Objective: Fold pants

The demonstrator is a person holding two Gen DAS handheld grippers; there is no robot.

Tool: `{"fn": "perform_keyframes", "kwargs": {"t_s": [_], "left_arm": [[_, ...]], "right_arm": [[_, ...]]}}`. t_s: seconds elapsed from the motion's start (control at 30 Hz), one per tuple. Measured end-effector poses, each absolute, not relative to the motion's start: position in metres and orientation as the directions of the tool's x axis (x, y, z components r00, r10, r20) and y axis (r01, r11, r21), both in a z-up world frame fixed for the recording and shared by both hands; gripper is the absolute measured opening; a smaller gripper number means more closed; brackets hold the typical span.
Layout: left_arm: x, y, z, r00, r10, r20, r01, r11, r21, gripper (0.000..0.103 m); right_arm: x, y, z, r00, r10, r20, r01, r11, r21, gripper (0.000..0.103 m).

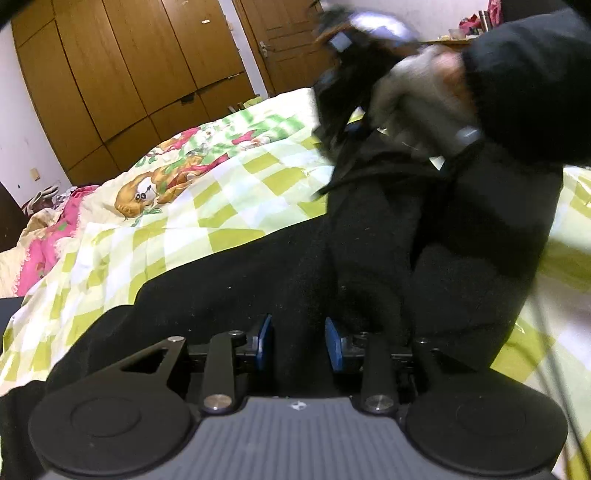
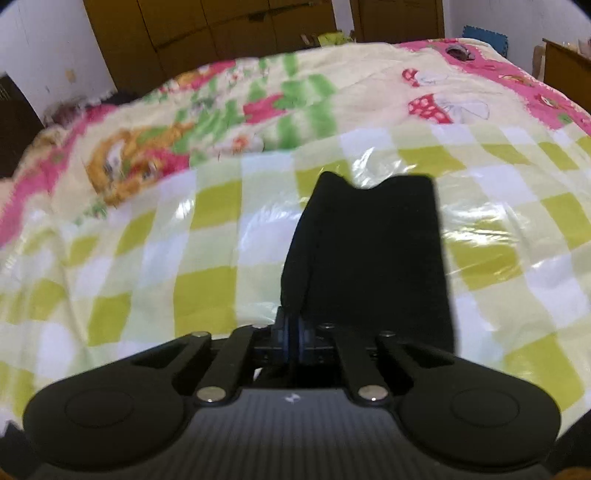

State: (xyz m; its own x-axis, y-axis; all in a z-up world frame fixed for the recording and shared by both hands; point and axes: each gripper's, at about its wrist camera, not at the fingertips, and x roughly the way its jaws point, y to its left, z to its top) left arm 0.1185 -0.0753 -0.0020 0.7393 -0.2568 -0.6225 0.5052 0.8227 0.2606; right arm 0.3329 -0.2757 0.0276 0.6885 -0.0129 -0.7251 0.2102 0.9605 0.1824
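The black pants (image 1: 369, 258) lie bunched on a bed with a green-and-white checked sheet (image 1: 221, 206). My left gripper (image 1: 298, 341) is low over them, its blue pads (image 1: 264, 338) set apart with a thick fold of black cloth filling the gap. Upper right in this view, a gloved hand (image 1: 417, 96) in a black sleeve holds the other gripper, blurred, with a pants end lifted. In the right wrist view my right gripper (image 2: 293, 336) is shut, pads together on an edge of the pants (image 2: 369, 251), which hang forward over the sheet (image 2: 166, 258).
A cartoon-print quilt (image 2: 221, 110) with pink edging covers the far half of the bed. Brown wardrobes (image 1: 110, 74) and a door (image 1: 284, 44) stand behind it. A cluttered desk (image 1: 472, 26) is at far right. A cable (image 1: 550, 350) trails over the sheet.
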Motion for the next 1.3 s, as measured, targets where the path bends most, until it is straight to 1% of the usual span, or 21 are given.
{"fn": "perform_keyframes", "kwargs": {"t_s": [0.07,0.17,0.23,0.3,0.33,0.4,0.47,0.5,0.53,0.63,0.73,0.8,0.87,0.93,1.0,1.03,1.07,1.1,1.13,1.23,1.3], "left_arm": [[0.115,-0.083,0.002,0.746,-0.246,-0.619,0.505,0.815,0.285,0.046],[0.107,-0.092,0.005,0.756,-0.23,-0.613,0.511,0.792,0.333,0.046],[0.104,-0.098,0.005,0.756,-0.227,-0.614,0.517,0.782,0.347,0.046],[0.104,-0.105,0.003,0.75,-0.227,-0.621,0.527,0.773,0.354,0.046],[0.103,-0.109,0.002,0.746,-0.225,-0.627,0.533,0.766,0.36,0.046],[0.099,-0.119,-0.002,0.742,-0.219,-0.634,0.549,0.742,0.385,0.046],[0.096,-0.129,-0.005,0.748,-0.204,-0.631,0.556,0.712,0.429,0.046],[0.095,-0.133,-0.006,0.75,-0.198,-0.631,0.557,0.703,0.442,0.046],[0.096,-0.135,-0.005,0.749,-0.194,-0.633,0.559,0.697,0.449,0.046],[0.098,-0.139,-0.005,0.746,-0.179,-0.642,0.561,0.688,0.46,0.046],[0.101,-0.145,-0.005,0.747,-0.165,-0.644,0.56,0.678,0.476,0.046],[0.103,-0.15,-0.007,0.747,-0.162,-0.645,0.564,0.667,0.486,0.046],[0.103,-0.152,-0.009,0.748,-0.158,-0.645,0.568,0.656,0.497,0.046],[0.102,-0.154,-0.009,0.746,-0.154,-0.648,0.568,0.654,0.499,0.046],[0.103,-0.156,-0.009,0.744,-0.152,-0.651,0.57,0.653,0.498,0.046],[0.103,-0.157,-0.009,0.744,-0.151,-0.651,0.57,0.652,0.5,0.046],[0.103,-0.158,-0.01,0.744,-0.151,-0.651,0.57,0.652,0.501,0.046],[0.102,-0.158,-0.01,0.744,-0.15,-0.651,0.57,0.651,0.501,0.046],[0.102,-0.158,-0.01,0.744,-0.15,-0.651,0.571,0.65,0.502,0.046],[0.102,-0.153,-0.009,0.74,-0.162,-0.653,0.575,0.656,0.489,0.046],[0.102,-0.151,-0.009,0.739,-0.169,-0.653,0.576,0.661,0.481,0.046]], "right_arm": [[0.3,-0.3,0.051,0.758,0.037,-0.651,0.216,0.928,0.304,0.004],[0.222,-0.339,0.083,0.857,0.087,-0.507,0.198,0.855,0.48,0.004],[0.168,-0.361,0.093,0.894,0.07,-0.443,0.2,0.822,0.534,0.004],[0.117,-0.379,0.092,0.91,0.035,-0.413,0.213,0.815,0.539,0.004],[0.1,-0.387,0.086,0.902,0.017,-0.431,0.238,0.812,0.532,0.005],[0.079,-0.401,0.064,0.86,-0.025,-0.509,0.316,0.81,0.494,0.006],[0.062,-0.415,0.041,0.826,-0.02,-0.563,0.373,0.768,0.52,0.006],[0.054,-0.421,0.032,0.823,-0.007,-0.568,0.387,0.739,0.551,0.006],[0.047,-0.424,0.026,0.827,-0.003,-0.562,0.391,0.721,0.572,0.011],[0.033,-0.433,0.018,0.845,-0.005,-0.535,0.387,0.694,0.606,0.015],[0.031,-0.449,0.014,0.825,-0.087,-0.559,0.454,0.692,0.562,0.015],[0.032,-0.465,0.011,0.813,-0.127,-0.569,0.493,0.67,0.555,0.014],[0.035,-0.48,0.009,0.804,-0.174,-0.569,0.527,0.651,0.546,0.006],[0.034,-0.5,0.011,0.791,-0.253,-0.557,0.573,0.626,0.529,0.001],[0.042,-0.529,0.013,0.77,-0.32,-0.552,0.618,0.587,0.523,0.0],[0.049,-0.543,0.014,0.738,-0.361,-0.571,0.659,0.566,0.495,0.0],[0.053,-0.555,0.014,0.72,-0.361,-0.593,0.677,0.552,0.486,0.0],[0.055,-0.563,0.017,0.727,-0.316,-0.609,0.667,0.533,0.52,0.003],[0.053,-0.562,0.023,0.75,-0.279,-0.6,0.641,0.531,0.554,0.015],[0.028,-0.521,0.048,0.813,-0.226,-0.537,0.545,0.618,0.566,0.015],[0.019,-0.494,0.052,0.854,-0.164,-0.493,0.467,0.66,0.589,0.023]]}}
